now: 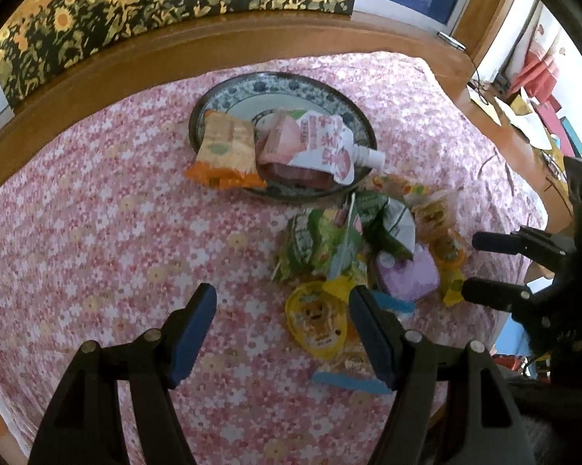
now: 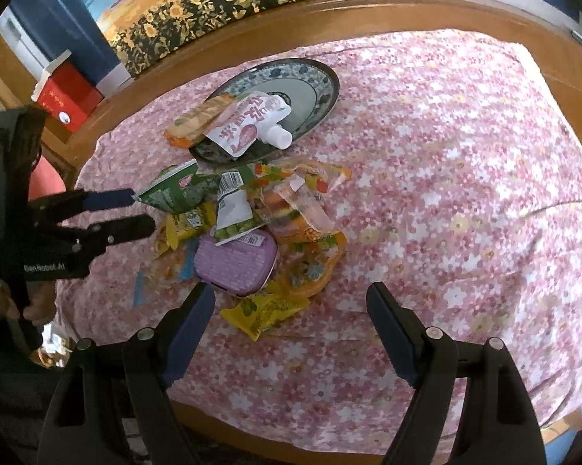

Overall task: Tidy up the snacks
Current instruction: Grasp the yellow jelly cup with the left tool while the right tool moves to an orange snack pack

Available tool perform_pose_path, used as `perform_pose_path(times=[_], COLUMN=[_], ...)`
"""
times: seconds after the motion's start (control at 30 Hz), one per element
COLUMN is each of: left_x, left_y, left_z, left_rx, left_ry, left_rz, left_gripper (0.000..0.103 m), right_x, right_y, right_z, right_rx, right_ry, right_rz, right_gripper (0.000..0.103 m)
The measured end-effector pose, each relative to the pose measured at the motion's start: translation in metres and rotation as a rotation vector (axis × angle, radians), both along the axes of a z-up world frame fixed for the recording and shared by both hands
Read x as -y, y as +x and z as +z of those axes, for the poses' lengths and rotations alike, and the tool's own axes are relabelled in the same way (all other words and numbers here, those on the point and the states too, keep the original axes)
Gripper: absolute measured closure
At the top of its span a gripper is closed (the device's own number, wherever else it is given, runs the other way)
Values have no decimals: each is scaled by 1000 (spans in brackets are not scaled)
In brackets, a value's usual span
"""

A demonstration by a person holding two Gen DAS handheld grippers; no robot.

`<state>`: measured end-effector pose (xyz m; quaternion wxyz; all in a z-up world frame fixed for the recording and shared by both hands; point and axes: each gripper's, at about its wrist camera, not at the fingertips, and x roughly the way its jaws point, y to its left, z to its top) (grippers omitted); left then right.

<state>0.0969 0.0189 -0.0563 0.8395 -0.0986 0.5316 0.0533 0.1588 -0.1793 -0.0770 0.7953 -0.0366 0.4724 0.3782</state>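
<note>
Basically a snack pile sat on a pink floral tablecloth [image 2: 465, 155] over a wooden table [image 1: 109, 66], w/ a blue-patterned plate [image 1: 252, 81] just behind the pile.

On the plate: an orange-edged cracker pack [image 1: 225, 147] hanging over the rim, a pink box [image 1: 283, 143] and a white spouted pouch [image 2: 248, 124] w/ pink lettering, not legible. Pouch nozzle poked past the plate rim.

Pile, off the plate: a green bag [image 2: 174, 192] w/ a small red logo, unreadable; a white-and-green bag [image 2: 235, 209] showing a barcode; a purple rounded tin [image 2: 236, 263] w/ a barcode label at its far edge; a yellow wrapper [image 2: 264, 308] nearest the right cam; a yellow jelly cup [image 1: 316, 319] w/ a cartoon face on the lid; clear candy wrappers [image 2: 302, 186] at the far side.

Left gripper [image 1: 283, 333]: jaws apart at mid width, nothing between the pads, over bare cloth at the pile's near-left edge; its right finger overlapped the jelly cup in view. Side of its body read "GenRobot.AI" approx, blurry.

Right gripper [image 2: 291, 333]: jaws wide, empty, above the cloth w/ the yellow wrapper between the fingers in view; contact not clear.

A hand [image 2: 4, 302] gripped the left handle. Red box [image 2: 68, 97] sat off the table edge, writing too small.
</note>
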Motion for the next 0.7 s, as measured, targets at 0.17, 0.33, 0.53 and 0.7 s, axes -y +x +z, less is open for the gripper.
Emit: perform_pose_path(times=[0.17, 0.33, 0.53, 0.7], left_x=[-5, -4, -1, 2], left_y=[-9, -10, -5, 0], left_z=[-9, -13, -19, -24], left_rx=[-8, -10, -7, -2], left_ry=[-49, -69, -79, -80], left_rz=[28, 34, 38, 25], left_gripper=[29, 29, 29, 47], right_x=[-1, -8, -8, -3], right_y=[10, 19, 23, 22], right_z=[-2, -6, -15, -16], right_rx=[-57, -60, -68, -58], right_ry=[69, 40, 3, 4], right_rz=[-17, -57, -76, -77], right_gripper=[43, 64, 75, 77])
